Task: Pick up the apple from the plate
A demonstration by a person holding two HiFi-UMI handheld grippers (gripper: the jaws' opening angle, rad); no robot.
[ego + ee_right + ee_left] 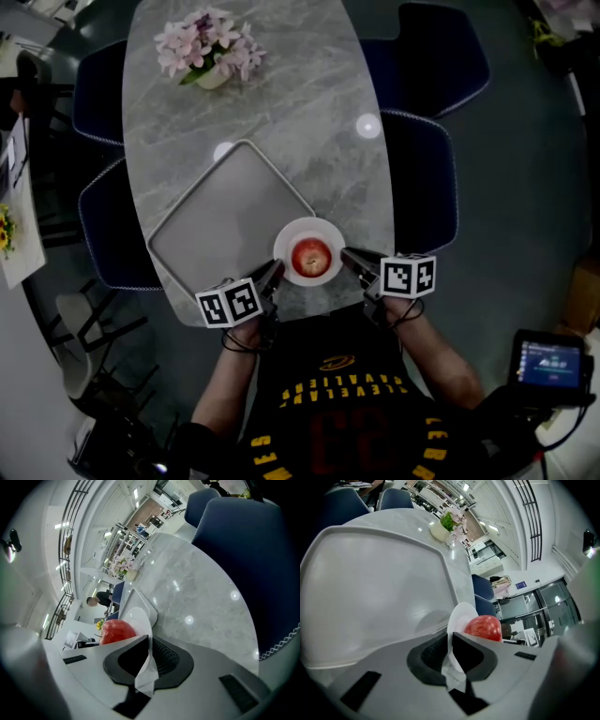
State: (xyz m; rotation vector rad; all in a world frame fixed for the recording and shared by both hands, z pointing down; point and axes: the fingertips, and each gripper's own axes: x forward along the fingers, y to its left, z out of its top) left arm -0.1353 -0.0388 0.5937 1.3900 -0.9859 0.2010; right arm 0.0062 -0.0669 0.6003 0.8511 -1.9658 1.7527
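A red apple (pixel 311 256) sits in the middle of a small white plate (pixel 308 225), at the near edge of the grey marble table (pixel 281 103). My left gripper (pixel 277 270) is shut on the plate's left rim. On the opposite rim my right gripper (pixel 349 255) is shut too. In the left gripper view the plate (pixel 461 616) stands edge-on between the dark pads of my left gripper (pixel 451 651), with the apple (pixel 483 626) just behind. The right gripper view shows the same from the other side: plate (pixel 136 618), apple (pixel 117 631), right gripper (pixel 149 651).
A large grey tray (pixel 220 211) lies on the table just left of the plate, its corner touching or close beside it. A pot of pink flowers (pixel 208 49) stands at the far end. Dark blue chairs (pixel 422 178) flank the table on both sides.
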